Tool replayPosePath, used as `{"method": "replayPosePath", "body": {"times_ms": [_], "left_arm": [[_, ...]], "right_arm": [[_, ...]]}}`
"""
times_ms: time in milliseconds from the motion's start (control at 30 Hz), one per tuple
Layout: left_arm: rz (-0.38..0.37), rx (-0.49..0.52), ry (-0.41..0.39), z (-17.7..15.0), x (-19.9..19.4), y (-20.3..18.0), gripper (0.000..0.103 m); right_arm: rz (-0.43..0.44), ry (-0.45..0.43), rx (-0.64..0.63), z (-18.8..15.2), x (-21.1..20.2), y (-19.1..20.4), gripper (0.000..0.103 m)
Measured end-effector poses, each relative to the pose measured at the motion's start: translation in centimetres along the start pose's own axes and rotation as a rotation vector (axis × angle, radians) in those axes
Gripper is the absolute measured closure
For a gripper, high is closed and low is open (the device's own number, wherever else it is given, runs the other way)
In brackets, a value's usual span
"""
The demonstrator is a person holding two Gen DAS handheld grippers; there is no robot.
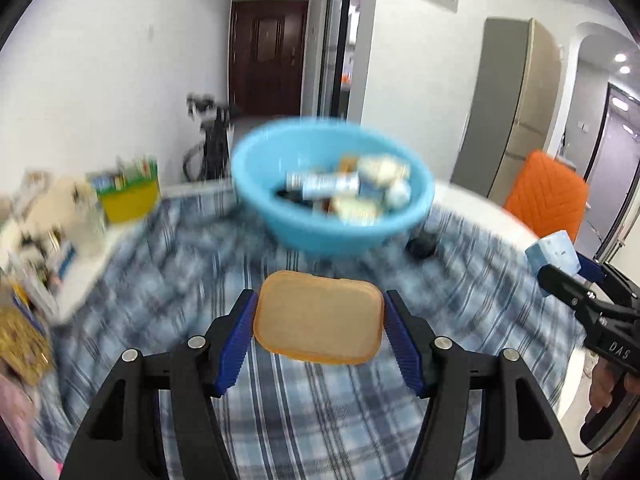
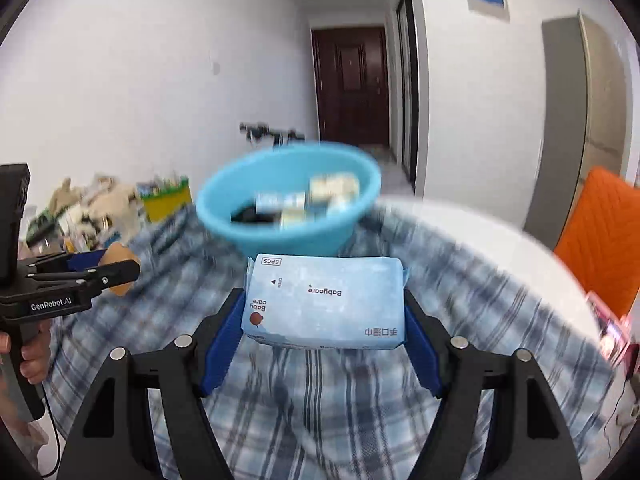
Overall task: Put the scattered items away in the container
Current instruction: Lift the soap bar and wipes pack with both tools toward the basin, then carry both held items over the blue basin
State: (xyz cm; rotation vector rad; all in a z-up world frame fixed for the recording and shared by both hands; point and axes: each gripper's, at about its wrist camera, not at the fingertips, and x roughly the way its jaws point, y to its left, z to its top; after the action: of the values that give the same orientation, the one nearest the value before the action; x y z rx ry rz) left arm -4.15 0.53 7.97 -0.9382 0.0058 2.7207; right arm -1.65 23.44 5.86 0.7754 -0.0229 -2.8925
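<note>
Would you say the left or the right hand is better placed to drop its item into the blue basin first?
Probably the left: its tongs hold the tan plastic lid nearly centred before the blue plastic basin.

We see open plaid cloth (image 1: 320,408) before the blue basin (image 1: 332,216); clutter (image 1: 44,232) crowds the counter's left edge.

Motion blur smears the basin (image 1: 332,208) and its contents (image 1: 352,192); individual items cannot be told apart. Clutter (image 1: 44,232) at left is blurred. The plaid cloth (image 1: 312,408) is streaked. The orange chair (image 2: 600,240) is cut by the edge.
</note>
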Motion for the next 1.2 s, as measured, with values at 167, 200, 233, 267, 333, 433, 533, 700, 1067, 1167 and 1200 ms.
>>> {"method": "replayPosePath", "body": {"times_ms": [167,200,233,267,333,433,533,700,1067,1167,1200], "left_arm": [[-0.007,0.013,-0.097,4.0,-4.4,-1.0,0.037],[-0.004,0.025,-0.12,4.8,-5.5,-1.3,0.037],[-0.008,0.032,-0.134,5.2,-6.2,-1.5,0.037],[-0.015,0.036,-0.149,5.6,-6.9,-1.6,0.037],[-0.015,0.043,-0.18,6.2,-8.3,-1.8,0.037],[0.011,0.057,-0.213,5.9,-9.9,-1.9,0.037],[0.003,0.049,-0.218,4.8,-10.6,-1.6,0.037],[-0.004,0.035,-0.192,3.3,-10.6,-1.2,0.037],[-0.019,-0.005,-0.214,4.7,-8.4,-0.8,0.037],[-0.049,0.018,-0.225,6.9,-7.3,-1.2,0.037],[-0.047,0.031,-0.237,8.0,-6.6,-1.4,0.037]], "right_arm": [[0.002,-0.11,-0.025,3.4,-3.5,0.9,0.03],[0.0,-0.13,-0.03,4.0,-4.2,1.0,0.03],[-0.002,-0.149,-0.035,4.5,-4.9,1.1,0.03],[-0.004,-0.17,-0.041,5.0,-5.7,1.3,0.03],[-0.008,-0.202,-0.047,5.7,-6.9,1.5,0.03],[-0.015,-0.245,-0.053,6.2,-8.5,1.7,0.03],[-0.019,-0.264,-0.054,5.6,-9.3,1.9,0.03],[-0.01,-0.246,-0.042,4.3,-9.2,1.9,0.03],[-0.005,-0.25,-0.052,5.0,-8.6,1.7,0.03],[0.005,-0.263,-0.065,6.3,-8.3,1.6,0.03],[0.001,-0.266,-0.075,6.7,-8.0,1.7,0.03]]}}
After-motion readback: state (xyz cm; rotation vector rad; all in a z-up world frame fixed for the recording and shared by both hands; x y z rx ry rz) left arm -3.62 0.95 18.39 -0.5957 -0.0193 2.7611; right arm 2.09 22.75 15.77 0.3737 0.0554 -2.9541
